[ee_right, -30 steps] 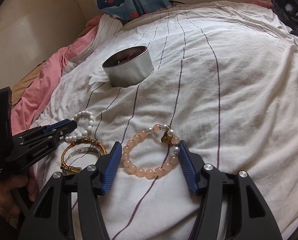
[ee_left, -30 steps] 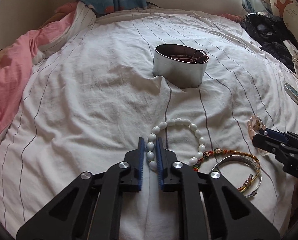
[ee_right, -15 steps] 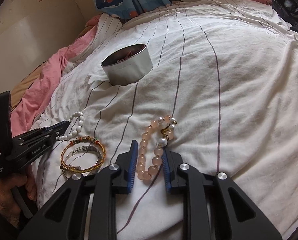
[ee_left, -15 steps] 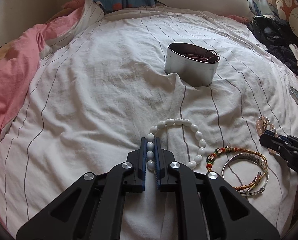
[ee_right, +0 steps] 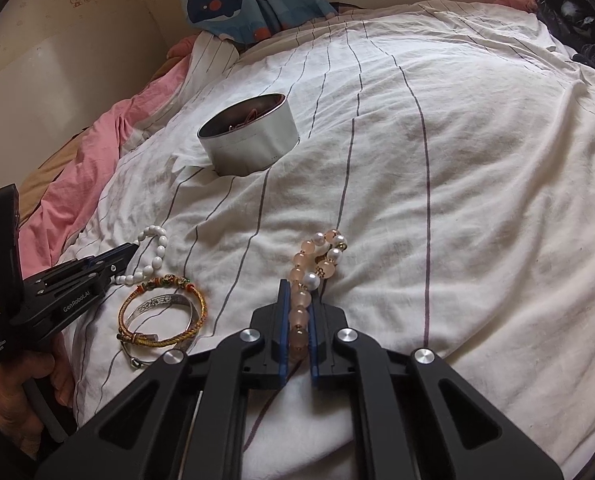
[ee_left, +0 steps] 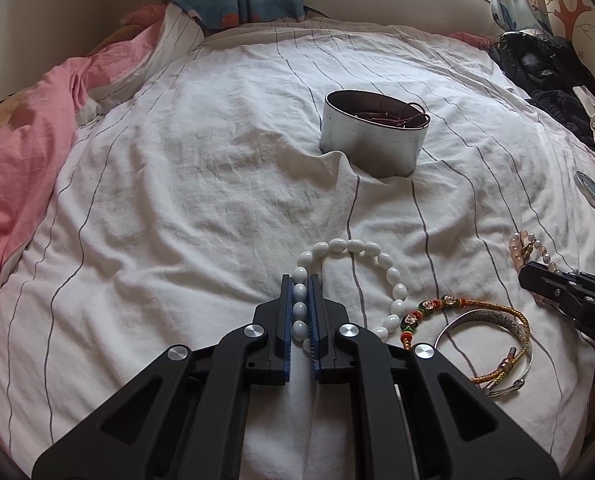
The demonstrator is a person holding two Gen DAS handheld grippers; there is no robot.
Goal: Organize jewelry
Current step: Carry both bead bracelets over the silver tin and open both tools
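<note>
White beads of a bracelet (ee_left: 381, 276) sit pinched in your left tool (ee_left: 300, 312). Your right tool (ee_right: 298, 320) has just closed onto the pink bead bracelet (ee_right: 317, 264). Both lie on the bed (ee_left: 177, 184); the tin (ee_left: 373, 140) stands well ahead.

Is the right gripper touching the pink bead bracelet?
Touching. Right wrist view: the right gripper has just closed, its blue pads pressing the pink bead bracelet from both sides.

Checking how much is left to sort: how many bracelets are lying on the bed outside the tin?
4. White bead bracelet in the left gripper; pink bead bracelet in the right gripper; gold braided bracelet and silver bangle between them. The tin hides more.
</note>
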